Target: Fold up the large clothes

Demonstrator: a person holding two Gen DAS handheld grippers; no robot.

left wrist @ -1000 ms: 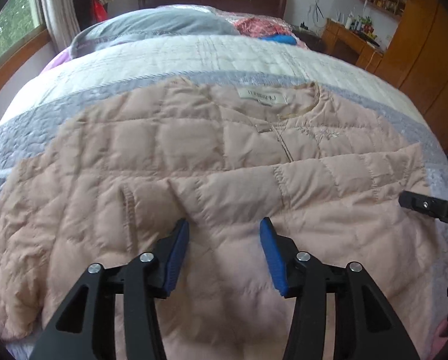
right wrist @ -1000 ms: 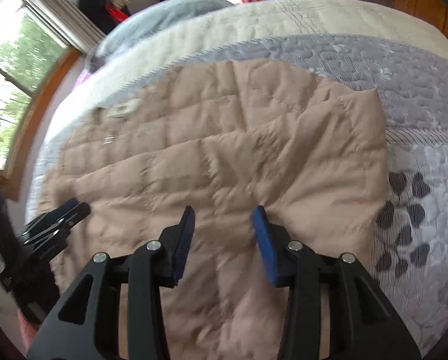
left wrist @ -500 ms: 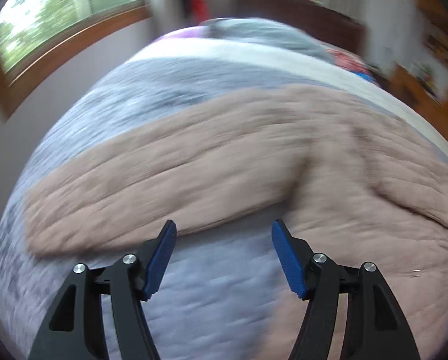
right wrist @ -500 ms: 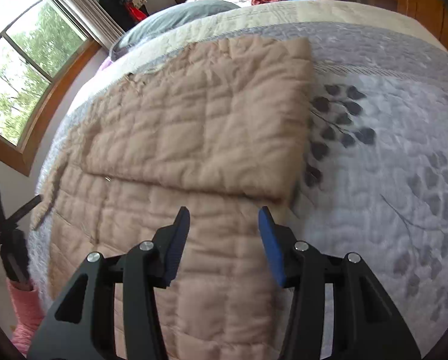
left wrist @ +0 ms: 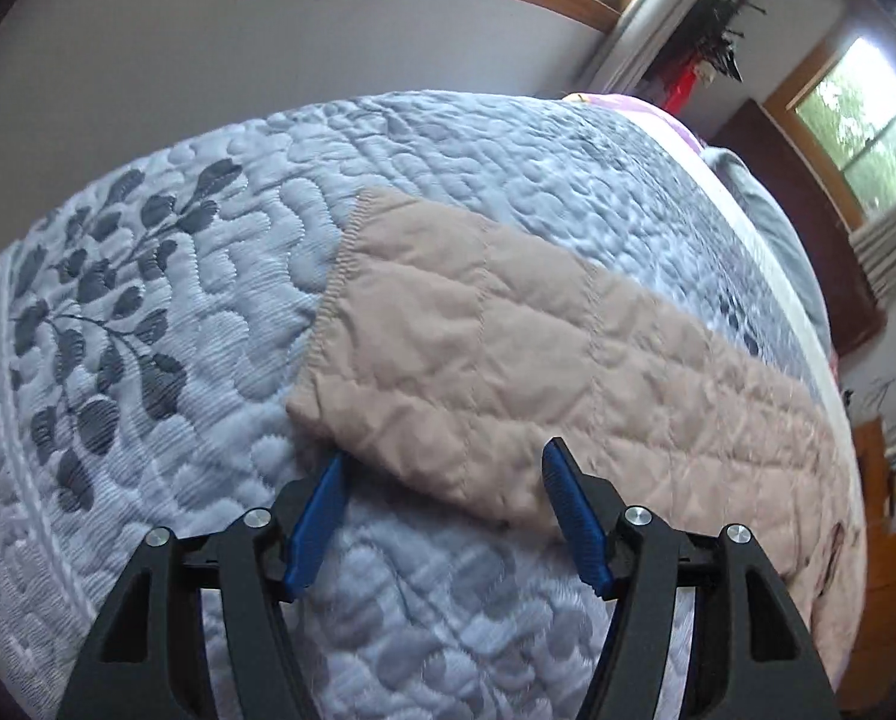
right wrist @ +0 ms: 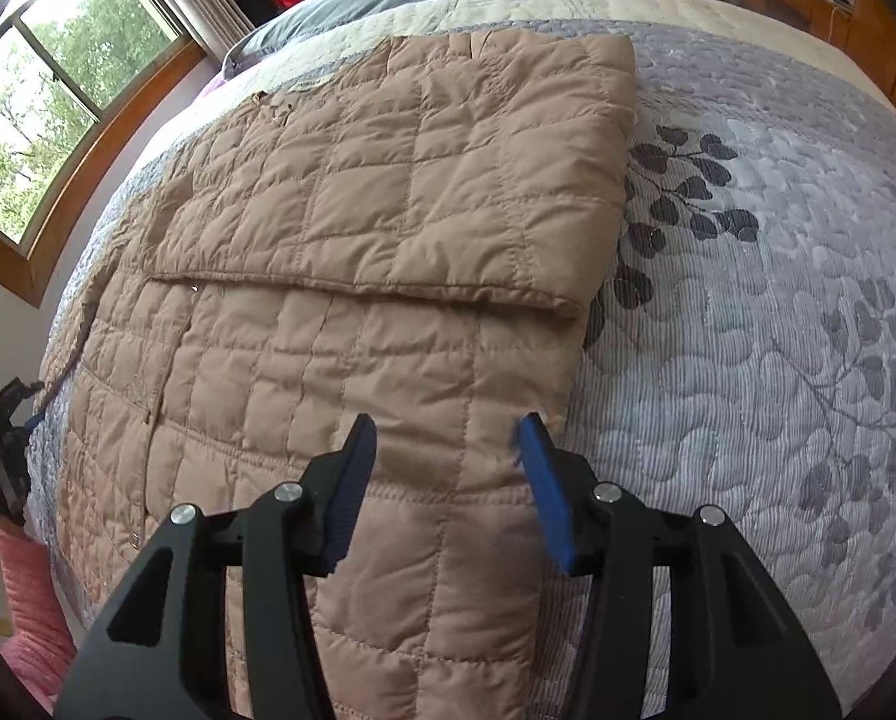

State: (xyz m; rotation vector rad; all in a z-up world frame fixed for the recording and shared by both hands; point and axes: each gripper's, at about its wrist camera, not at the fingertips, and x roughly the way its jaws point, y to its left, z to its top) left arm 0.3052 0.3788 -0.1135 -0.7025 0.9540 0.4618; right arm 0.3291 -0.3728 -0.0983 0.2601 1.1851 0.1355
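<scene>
A tan quilted jacket (right wrist: 388,210) lies spread on the bed, its right side folded over the front. Its other sleeve (left wrist: 478,348) stretches out flat across the quilt, cuff end nearest me. My left gripper (left wrist: 445,456) hovers at that sleeve's near edge; its jaws are closing, with the sleeve's edge between the blue pads, which do not press on it. It also shows small at the bed's left edge (right wrist: 4,438). My right gripper (right wrist: 448,420) stands open over the jacket's right lower edge, gripping nothing.
The grey leaf-patterned bedspread (right wrist: 748,360) covers the bed, bare to the right of the jacket. A grey pillow (right wrist: 358,6) and loose clothes lie at the head. Windows (right wrist: 40,90) line the left wall. A pink-sleeved arm (right wrist: 28,588) is at the lower left.
My left gripper swung from the jacket's middle out to the stretched sleeve, rolled over, and its jaws stand wider. My right gripper shifted toward the jacket's right edge.
</scene>
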